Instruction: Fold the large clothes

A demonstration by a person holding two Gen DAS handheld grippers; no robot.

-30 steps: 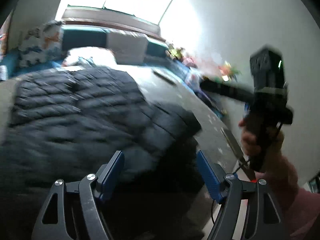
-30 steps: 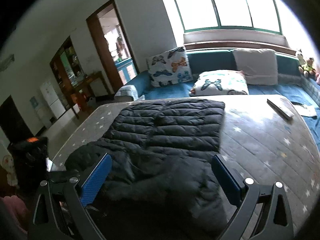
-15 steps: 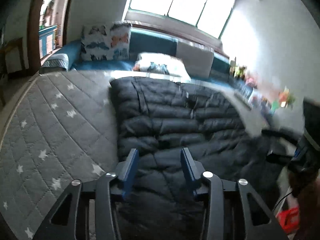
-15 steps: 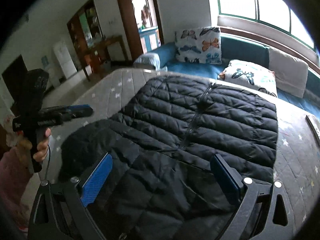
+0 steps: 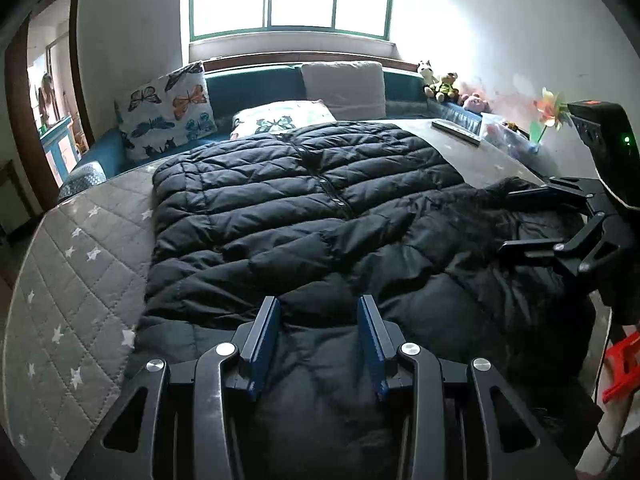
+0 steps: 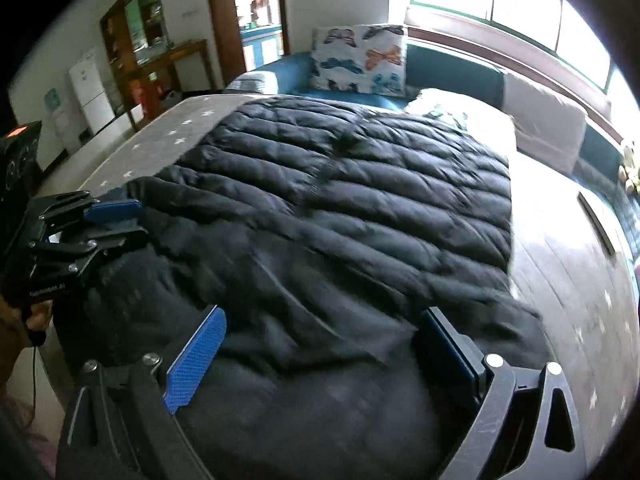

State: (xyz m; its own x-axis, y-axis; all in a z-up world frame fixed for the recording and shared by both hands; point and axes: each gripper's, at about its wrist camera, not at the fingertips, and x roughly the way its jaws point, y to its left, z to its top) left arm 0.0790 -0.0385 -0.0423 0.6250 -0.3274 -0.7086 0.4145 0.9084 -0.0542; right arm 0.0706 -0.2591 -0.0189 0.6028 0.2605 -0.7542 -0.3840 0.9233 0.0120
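A large black quilted puffer jacket (image 5: 304,208) lies spread on a grey star-quilted bed (image 5: 76,264); it also fills the right wrist view (image 6: 352,208). My left gripper (image 5: 318,340) hovers low over the jacket's near end, jaws partly open, nothing between them. My right gripper (image 6: 320,356) is wide open over the jacket's near right part. The right gripper shows in the left wrist view (image 5: 532,220) at the jacket's right edge, the left gripper in the right wrist view (image 6: 100,220) at its left edge.
Butterfly pillows (image 5: 168,120) and a grey cushion (image 5: 344,84) lie against a teal bench under the window. A flat dark object (image 5: 456,132) lies on the bed's far right. Soft toys (image 5: 444,84) line the right wall. A doorway (image 6: 256,12) opens left.
Both grippers have swung toward the jacket and come lower over its near end. The left jaws have narrowed from wide open a second ago. The jacket has not visibly moved.
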